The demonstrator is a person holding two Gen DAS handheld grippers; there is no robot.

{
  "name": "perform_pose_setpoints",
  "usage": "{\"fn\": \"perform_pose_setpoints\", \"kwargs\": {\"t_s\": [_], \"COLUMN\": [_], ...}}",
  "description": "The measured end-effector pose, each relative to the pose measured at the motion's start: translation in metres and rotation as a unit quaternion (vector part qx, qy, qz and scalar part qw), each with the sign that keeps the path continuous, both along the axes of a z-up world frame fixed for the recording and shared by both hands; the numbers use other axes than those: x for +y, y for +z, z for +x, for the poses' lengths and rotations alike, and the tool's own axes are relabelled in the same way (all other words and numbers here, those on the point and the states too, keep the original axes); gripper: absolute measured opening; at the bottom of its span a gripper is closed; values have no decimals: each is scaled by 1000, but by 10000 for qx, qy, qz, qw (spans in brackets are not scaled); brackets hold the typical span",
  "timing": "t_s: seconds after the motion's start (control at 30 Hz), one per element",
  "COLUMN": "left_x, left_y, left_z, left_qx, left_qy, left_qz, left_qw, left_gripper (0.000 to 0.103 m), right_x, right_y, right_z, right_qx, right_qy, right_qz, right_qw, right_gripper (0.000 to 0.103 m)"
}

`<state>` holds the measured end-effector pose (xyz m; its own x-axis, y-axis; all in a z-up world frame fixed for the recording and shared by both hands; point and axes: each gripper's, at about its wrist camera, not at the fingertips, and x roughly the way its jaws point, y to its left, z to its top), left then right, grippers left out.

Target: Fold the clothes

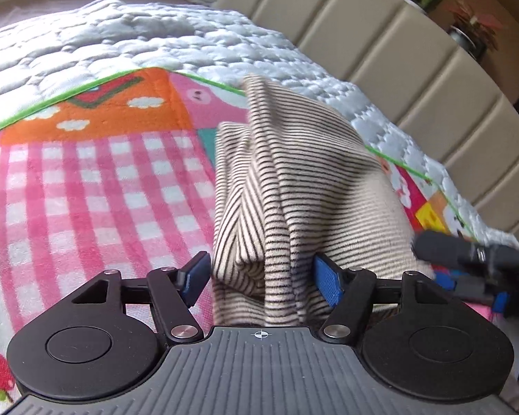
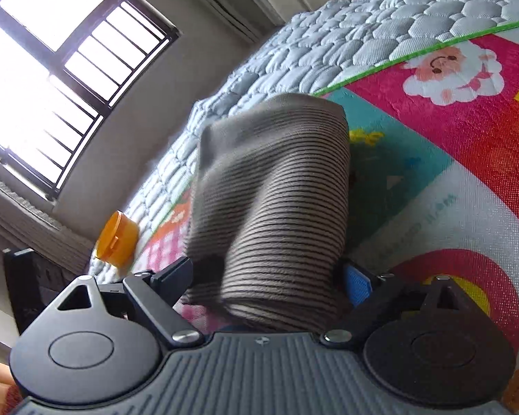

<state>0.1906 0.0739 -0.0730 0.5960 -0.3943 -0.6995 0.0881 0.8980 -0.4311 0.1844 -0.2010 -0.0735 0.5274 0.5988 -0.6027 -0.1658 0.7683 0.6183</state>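
A beige garment with thin black stripes (image 1: 294, 186) hangs bunched and lifted above a colourful play mat (image 1: 97, 186) on a bed. My left gripper (image 1: 261, 276) has its blue-padded fingers wide apart with a fold of the garment lying between them, not pinched. The other gripper's fingers (image 1: 467, 256) show at the right edge, against the garment's edge. In the right wrist view the same striped garment (image 2: 276, 200) fills the gap of my right gripper (image 2: 270, 276), whose fingers also stand wide apart around the cloth.
A pale blue quilted cover (image 1: 138, 38) lies under the mat. A beige padded headboard (image 1: 415, 55) runs along the right, with potted plants (image 1: 474, 31) behind it. An orange round object (image 2: 117, 238) sits near the bed's edge below a barred window (image 2: 62, 69).
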Motion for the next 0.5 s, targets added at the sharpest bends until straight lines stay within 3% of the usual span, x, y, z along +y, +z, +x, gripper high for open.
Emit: {"fn": "perform_pose_setpoints", "kwargs": {"t_s": [0.1,0.3,0.4,0.5], "left_x": [8,8,9,-6], "left_y": [0,31,59,83], "left_z": [3,5,10,23], "left_qx": [158,-183,-480,-661], "left_qy": [168,82,128,-142], "left_qz": [-146,478,445,320], "left_qw": [9996,9987,9978,9972], "left_gripper": [70,69,66,66], "right_x": [6,12,12,12], "right_y": [-9,-7,-6,-5], "right_z": [3,0,1,0], "right_qx": [89,-85,-79,-91], "right_qy": [2,89,102,119], "right_qz": [-591,-822,-819,-880], "right_qw": [9982,9965,9966,9960], "right_gripper": [89,90,90,90]}}
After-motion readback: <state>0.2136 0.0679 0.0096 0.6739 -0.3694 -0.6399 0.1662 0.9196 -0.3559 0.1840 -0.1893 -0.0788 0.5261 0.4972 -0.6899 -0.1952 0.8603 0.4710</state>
